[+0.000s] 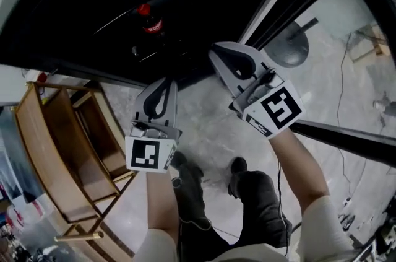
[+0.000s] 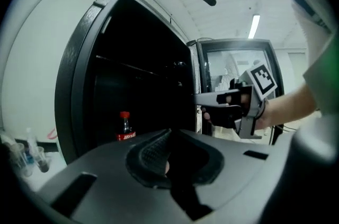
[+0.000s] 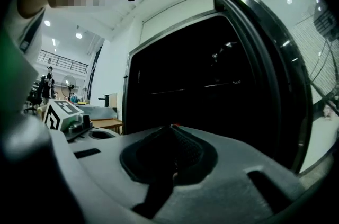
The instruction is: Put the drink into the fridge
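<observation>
Left hand-held gripper (image 1: 166, 82): pressed together, empty.
Right hand-held gripper (image 1: 224, 51): shut tight, empty.
Drink (image 1: 150, 22): inside fridge (image 1: 74, 13) (likely rigid, slick, top-heavy); grasp mid-body.

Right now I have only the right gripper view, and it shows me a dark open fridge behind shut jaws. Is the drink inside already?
Observer: Yes. The head view shows a cola bottle with a red cap standing upright inside the fridge.
Operator: Does the left gripper hold something?
Observer: No. The left gripper has its jaws together, with nothing between them.
Operator: Where is the bottle from my right gripper?
Observer: In the head view it is ahead and to the left of the right gripper, clearly apart from it.
</observation>
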A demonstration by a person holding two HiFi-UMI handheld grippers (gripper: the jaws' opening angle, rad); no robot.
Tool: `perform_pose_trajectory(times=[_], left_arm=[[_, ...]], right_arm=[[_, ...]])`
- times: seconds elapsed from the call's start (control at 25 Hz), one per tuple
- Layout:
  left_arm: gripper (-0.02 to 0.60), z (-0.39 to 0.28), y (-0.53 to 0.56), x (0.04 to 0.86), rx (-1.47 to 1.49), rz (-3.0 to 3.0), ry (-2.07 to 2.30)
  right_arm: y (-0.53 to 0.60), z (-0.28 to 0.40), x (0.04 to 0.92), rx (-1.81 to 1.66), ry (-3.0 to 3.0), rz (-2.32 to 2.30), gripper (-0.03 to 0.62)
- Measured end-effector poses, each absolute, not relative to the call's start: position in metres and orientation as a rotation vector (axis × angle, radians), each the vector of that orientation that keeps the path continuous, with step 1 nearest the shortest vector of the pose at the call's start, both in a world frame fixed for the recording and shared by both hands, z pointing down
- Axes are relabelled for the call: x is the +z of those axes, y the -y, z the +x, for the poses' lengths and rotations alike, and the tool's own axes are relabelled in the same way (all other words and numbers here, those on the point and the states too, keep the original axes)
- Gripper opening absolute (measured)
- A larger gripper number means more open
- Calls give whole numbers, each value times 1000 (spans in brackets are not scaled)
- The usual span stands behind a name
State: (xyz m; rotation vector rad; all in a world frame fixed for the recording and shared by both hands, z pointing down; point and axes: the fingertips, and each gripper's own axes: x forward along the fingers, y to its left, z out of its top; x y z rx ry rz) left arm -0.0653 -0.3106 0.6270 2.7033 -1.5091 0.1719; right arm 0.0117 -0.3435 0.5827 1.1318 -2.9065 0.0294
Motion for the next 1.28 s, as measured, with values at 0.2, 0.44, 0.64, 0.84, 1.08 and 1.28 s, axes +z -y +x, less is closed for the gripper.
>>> perform_pose_trajectory(times=[0.2, 0.44, 0.64, 0.84, 1.08, 1.28], left_arm=[[12, -53, 284, 544, 213, 2717, 1488], [12, -38, 247, 444, 355, 2739, 1412], [12, -21, 205, 350, 344, 2727, 1404], [12, -14, 155, 267, 318, 2696, 1438], [11, -20, 92, 202, 203, 2643, 1519], [11, -33, 54, 168, 112, 2591, 1566]], right_arm=[[311, 27, 516, 68, 2864, 1145, -2], [265, 44, 423, 137, 2835, 1171, -2], [216, 57, 334, 75, 2820, 1150, -2], [165, 72, 252, 34, 2841, 1093, -2], [115, 80, 192, 6, 2845, 1016, -2], [91, 79, 157, -23, 2847, 1034, -2]])
